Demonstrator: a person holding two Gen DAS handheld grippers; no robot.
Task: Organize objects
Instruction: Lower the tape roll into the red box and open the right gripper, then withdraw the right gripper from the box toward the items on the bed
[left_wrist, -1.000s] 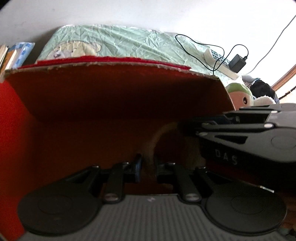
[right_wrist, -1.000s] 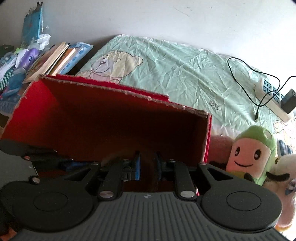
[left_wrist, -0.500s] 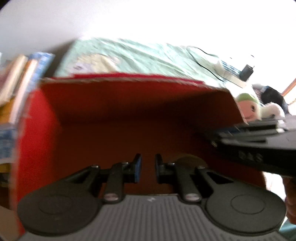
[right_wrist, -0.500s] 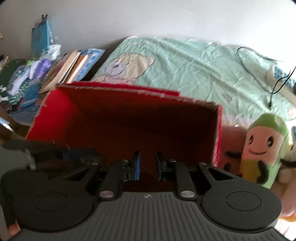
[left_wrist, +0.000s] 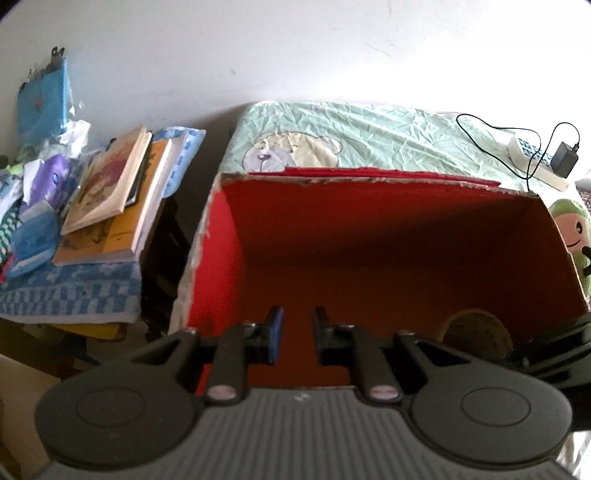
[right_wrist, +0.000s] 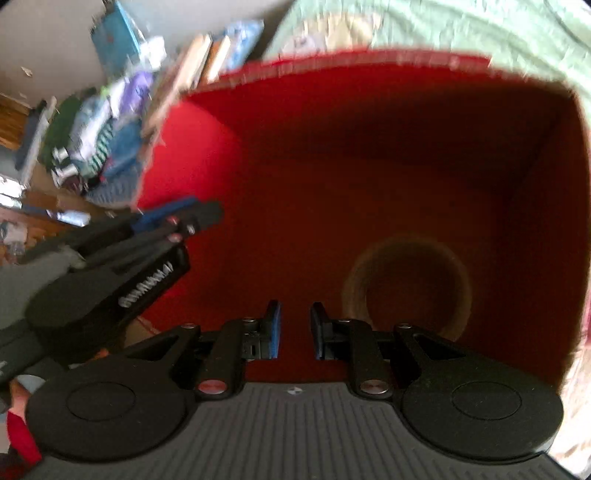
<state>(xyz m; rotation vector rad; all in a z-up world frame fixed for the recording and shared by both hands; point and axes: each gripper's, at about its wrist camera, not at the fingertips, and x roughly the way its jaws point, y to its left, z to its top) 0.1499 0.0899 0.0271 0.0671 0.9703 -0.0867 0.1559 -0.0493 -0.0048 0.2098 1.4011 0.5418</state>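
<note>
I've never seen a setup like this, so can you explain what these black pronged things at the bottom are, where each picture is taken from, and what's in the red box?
There is no robot arm here. A person holds a two-finger gripper in each hand, and each gripper carries a wide-angle camera looking forward along its fingers. One picture comes from the left gripper, the other from the right gripper. Both stand slightly apart with nothing between their fingers, so neither holds anything.

Both look into an open red box resting on a bed with a green bear-print sheet. Inside lies one round brownish object, too dim and blurred to identify. Beside the box sits a green plush toy; to the left is a stack of books. A power strip with a charger lies on the sheet.
</note>
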